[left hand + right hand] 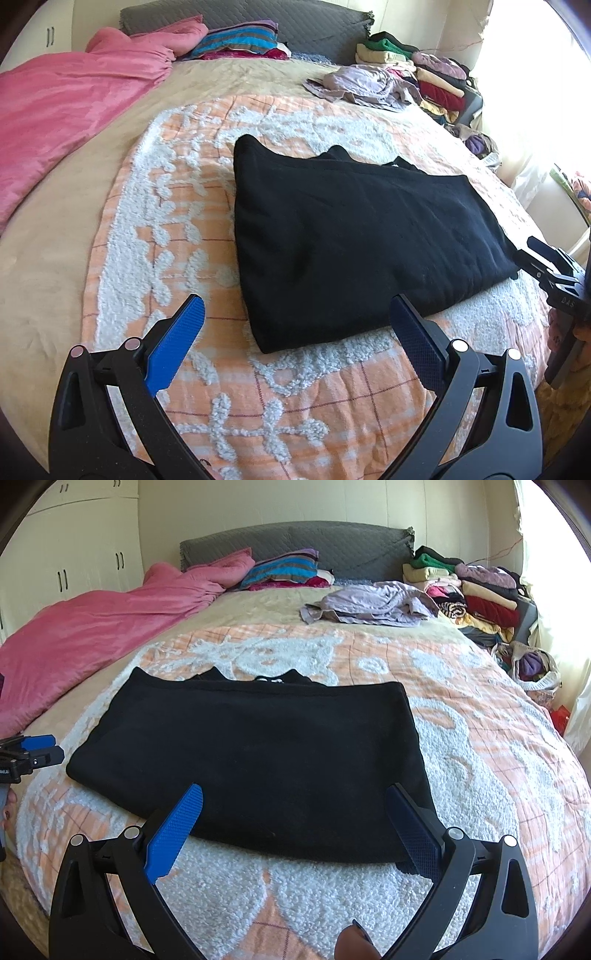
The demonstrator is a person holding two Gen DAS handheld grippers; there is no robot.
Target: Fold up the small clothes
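Note:
A black garment point(354, 236) point(255, 760) lies folded into a rough rectangle on the orange and white bedspread point(159, 206) point(480, 738), its collar end pointing to the headboard. My left gripper point(297, 312) hovers open just in front of the garment's near left corner, nothing between its blue pads. My right gripper point(293, 801) stands open at the garment's near edge, holding nothing. The right gripper's black body point(554, 273) shows at the right edge of the left wrist view; the left gripper's tips point(37, 749) show at the left edge of the right wrist view.
A pink duvet point(70, 103) point(92, 631) covers the bed's left side. A crumpled lilac garment point(365, 85) point(373, 602) lies at the back right beside stacks of folded clothes point(436, 74) point(476, 587). Striped pillows point(284, 570) rest against the grey headboard point(295, 542). White wardrobes point(74, 546) stand left.

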